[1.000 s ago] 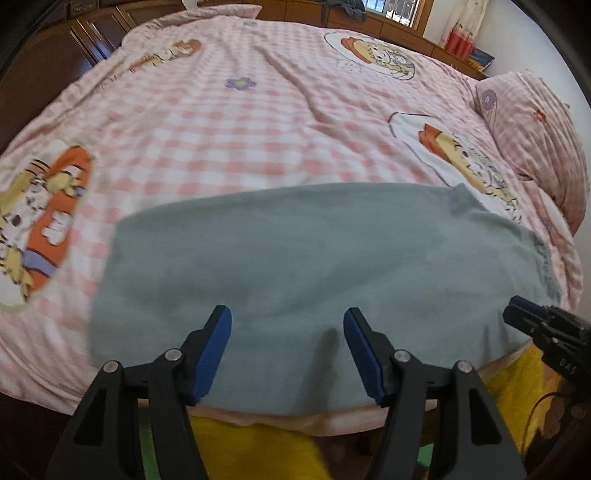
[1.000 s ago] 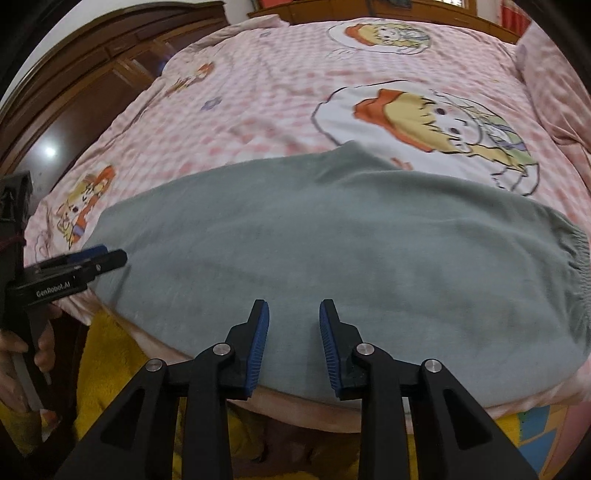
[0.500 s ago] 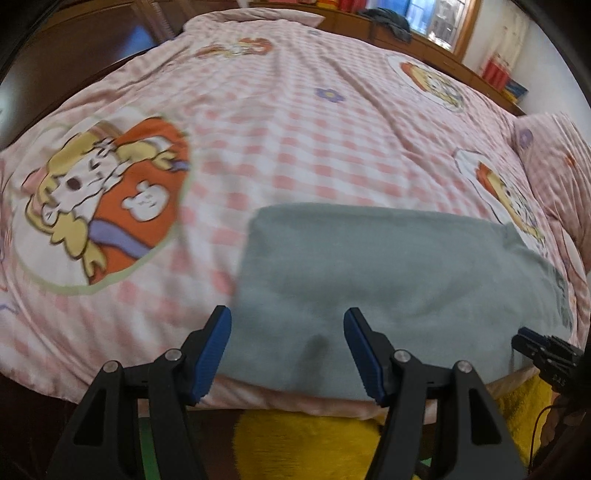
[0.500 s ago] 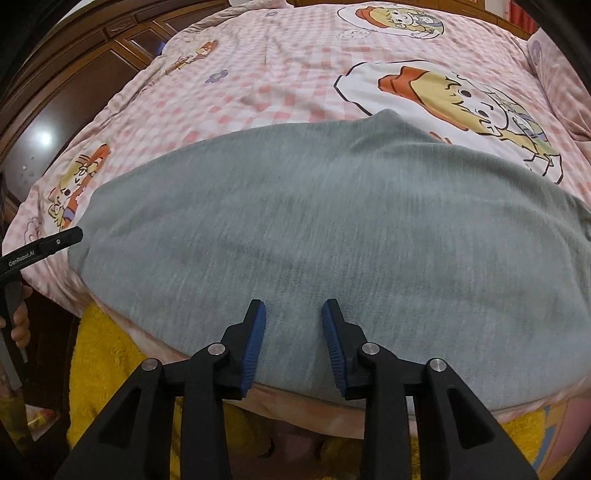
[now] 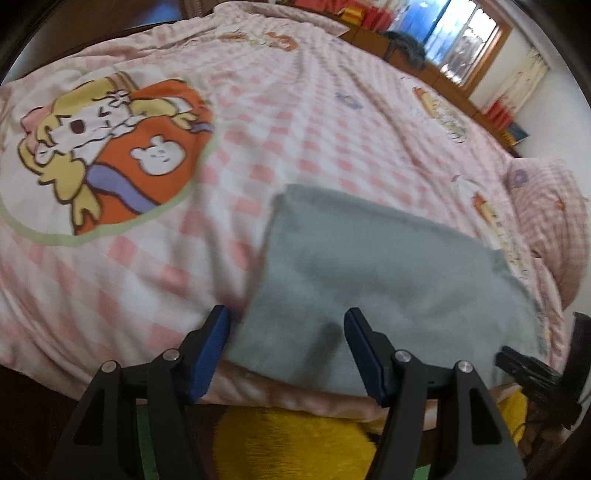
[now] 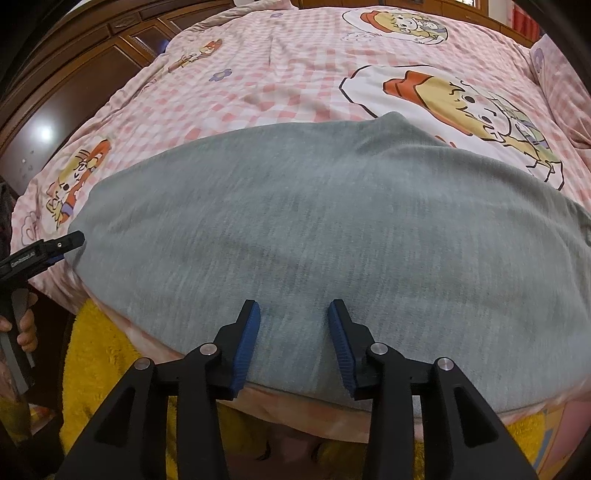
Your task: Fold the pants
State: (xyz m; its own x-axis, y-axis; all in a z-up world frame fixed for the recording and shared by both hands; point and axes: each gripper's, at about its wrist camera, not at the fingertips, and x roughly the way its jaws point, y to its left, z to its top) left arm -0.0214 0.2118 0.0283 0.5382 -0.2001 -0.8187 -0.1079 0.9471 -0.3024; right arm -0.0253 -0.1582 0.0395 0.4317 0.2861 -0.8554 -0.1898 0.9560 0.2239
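Grey pants (image 6: 332, 229) are lying flat across the lower middle of the right wrist view, along the near edge of the bed, already doubled leg on leg as far as I can judge. What's changed in the last second: my left gripper (image 5: 286, 352) has slid sideways along the fabric, so the cuff end now sits between its fingers at lower centre, where a second ago it was over the middle of the leg. Its jaws are spread wide, holding nothing. My right gripper (image 6: 293, 341) has come in closer over the pants at bottom centre, jaws apart too, nothing pinched. So I reckon I'm lining up to grab that end and bring it across toward the waistband at the right edge. Surface is a soft pink checked bedspread (image 5: 295, 122) with cartoon prints, a bit rumpled. Matching pillow (image 5: 546, 206) at right, a window (image 5: 461, 33) top right, dark wooden cabinets (image 6: 74, 74) upper left.
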